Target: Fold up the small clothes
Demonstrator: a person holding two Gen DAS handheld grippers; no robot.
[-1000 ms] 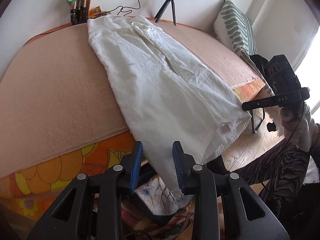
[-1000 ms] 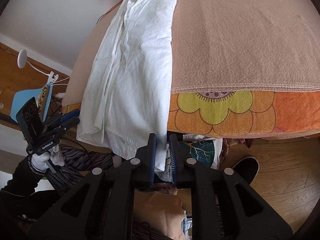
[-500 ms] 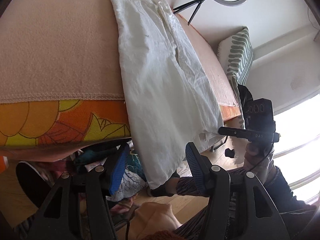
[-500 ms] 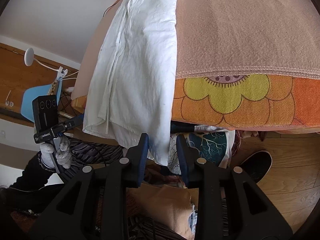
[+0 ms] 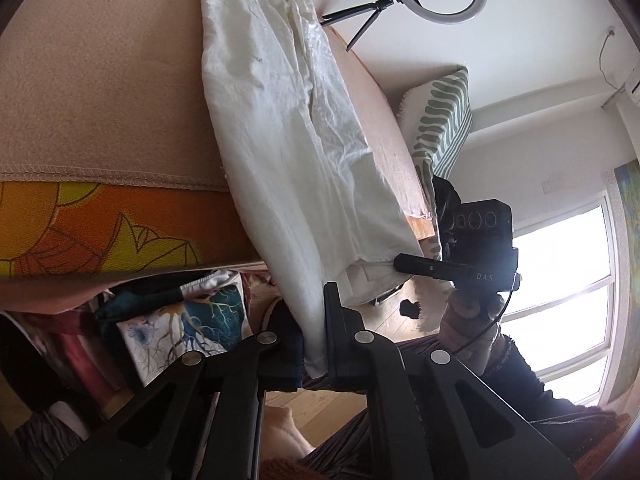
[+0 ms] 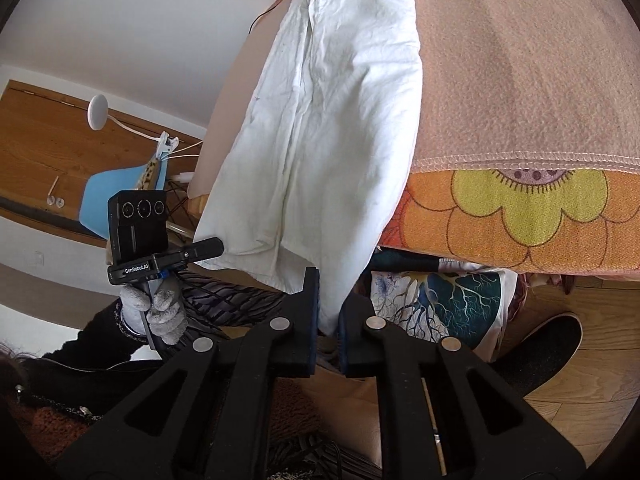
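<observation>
**Both tongs pinch the hanging hem**

While the white garment (image 5: pixel 288 128) lies along the blanket-covered bed (image 5: pixel 80 100), its end hanging over the edge, the left tongs (image 5: pixel 316 340) clamp one hem corner and the right tongs (image 6: pixel 328 320) are closing on the other.

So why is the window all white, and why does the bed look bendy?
Left wrist view: daylight overexposes the window, washing it out. Both views: the fisheye lens bows the blanket edge and darkens the corners. The white garment stays sharp.
</observation>
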